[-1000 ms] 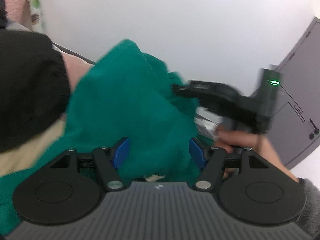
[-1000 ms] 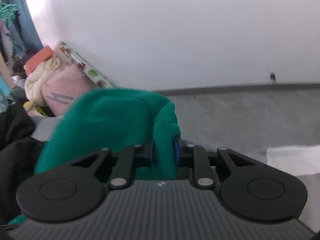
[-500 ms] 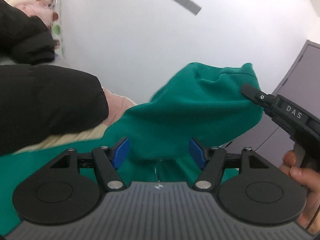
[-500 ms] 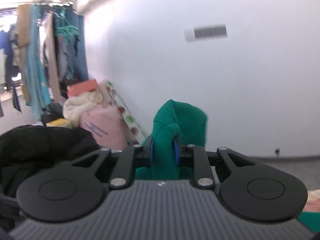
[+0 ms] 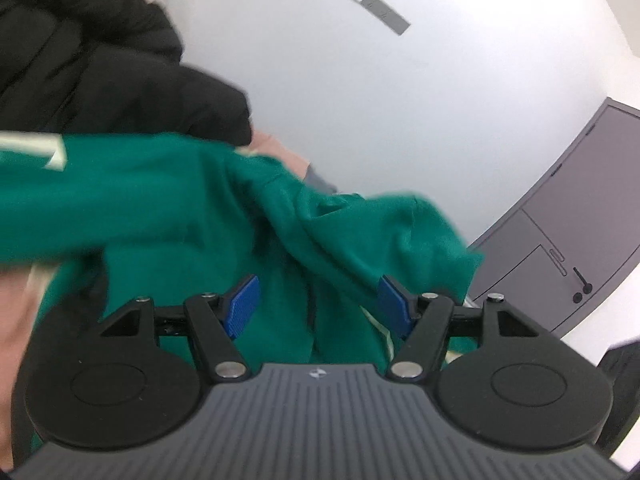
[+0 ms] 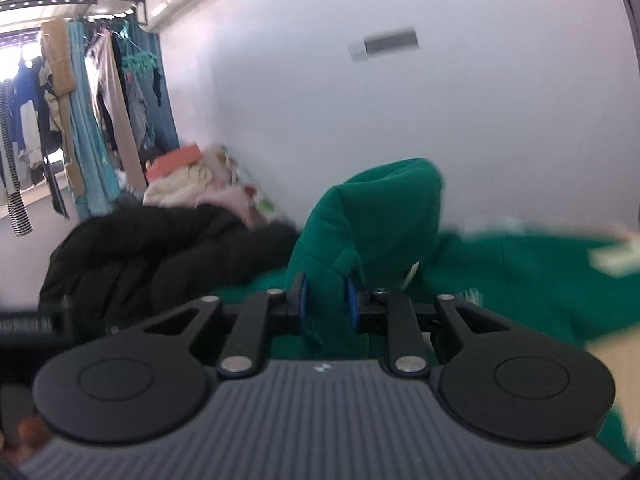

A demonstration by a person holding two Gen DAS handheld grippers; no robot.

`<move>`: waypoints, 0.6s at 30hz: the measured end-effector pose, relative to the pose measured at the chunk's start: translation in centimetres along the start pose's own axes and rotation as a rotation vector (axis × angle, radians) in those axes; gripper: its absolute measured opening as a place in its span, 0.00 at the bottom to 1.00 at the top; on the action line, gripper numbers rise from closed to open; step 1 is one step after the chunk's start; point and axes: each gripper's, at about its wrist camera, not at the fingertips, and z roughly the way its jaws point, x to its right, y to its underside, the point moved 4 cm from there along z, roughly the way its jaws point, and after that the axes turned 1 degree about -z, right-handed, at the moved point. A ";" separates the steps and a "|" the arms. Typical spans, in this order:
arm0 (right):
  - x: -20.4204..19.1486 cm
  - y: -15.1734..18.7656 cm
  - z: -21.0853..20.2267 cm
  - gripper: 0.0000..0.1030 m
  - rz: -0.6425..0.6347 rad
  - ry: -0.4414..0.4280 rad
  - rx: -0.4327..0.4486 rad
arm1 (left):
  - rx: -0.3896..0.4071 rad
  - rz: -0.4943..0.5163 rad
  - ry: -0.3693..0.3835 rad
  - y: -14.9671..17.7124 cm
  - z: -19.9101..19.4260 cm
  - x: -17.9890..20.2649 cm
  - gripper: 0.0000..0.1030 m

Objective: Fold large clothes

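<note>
A: Start close. What do the right fingers [image 6: 325, 300] have?

B: They are nearly closed on a fold of the green garment [image 6: 372, 216]. The blue pads [image 6: 301, 294] press the cloth from both sides, and the fold stands up above them in a rounded hump.

A: And the left fingers [image 5: 318, 300]?

B: Set wide. The garment [image 5: 168, 208] hangs between the two blue pads [image 5: 242, 300] and fills the gap. The cloth lies against the right-hand pad, but whether the pads really pinch it I cannot tell; the picture is blurred there.

A: Where does the rest of the garment go?

B: In the left view it stretches across the frame in a broad band, with a pale stripe [image 5: 40, 152] near its left edge, and droops in folds toward the fingers. In the right view it spreads out low to the right of the held fold, with a pale patch [image 6: 616, 258] on it, blurred.

A: Anything of the person?

B: A black sleeve [image 5: 132, 96] just behind the garment in the left view, and a bit of a hand [image 5: 280, 152] at its cuff.

A: Farther back?

B: In the right view, a black coat [image 6: 152, 256] heaped left of the fold, then a pile of pale and pink clothes [image 6: 200, 184] with an orange thing on top. Beyond that, clothes on a rail [image 6: 80, 92] at the far left. A white wall [image 6: 480, 120] stands behind, with a small grey plate [image 6: 384, 44] on it. In the left view, a grey cabinet [image 5: 576, 208] is at the right against that wall [image 5: 400, 120].
</note>
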 end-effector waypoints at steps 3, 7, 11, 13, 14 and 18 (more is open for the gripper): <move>0.1 3.4 -0.4 0.22 0.003 0.005 -0.097 | -0.011 -0.009 -0.014 1.8 0.4 -0.6 0.69; 0.3 6.3 0.2 0.24 0.052 -0.039 -0.255 | -0.025 -0.019 -0.010 3.0 1.5 -1.2 0.69; -0.4 6.7 -0.7 0.42 -0.053 -0.065 -0.305 | -0.031 -0.022 0.021 3.0 3.7 -1.7 0.69; -0.4 5.9 -1.5 0.63 -0.071 -0.086 -0.295 | -0.035 -0.030 0.047 3.5 4.5 -1.9 0.69; -0.2 6.0 -2.4 0.66 -0.063 -0.095 -0.285 | -0.041 -0.033 0.061 3.5 4.9 -1.8 0.69; 1.8 3.3 -3.1 0.66 0.029 -0.096 -0.183 | -0.072 -0.024 0.098 4.0 6.8 -1.5 0.69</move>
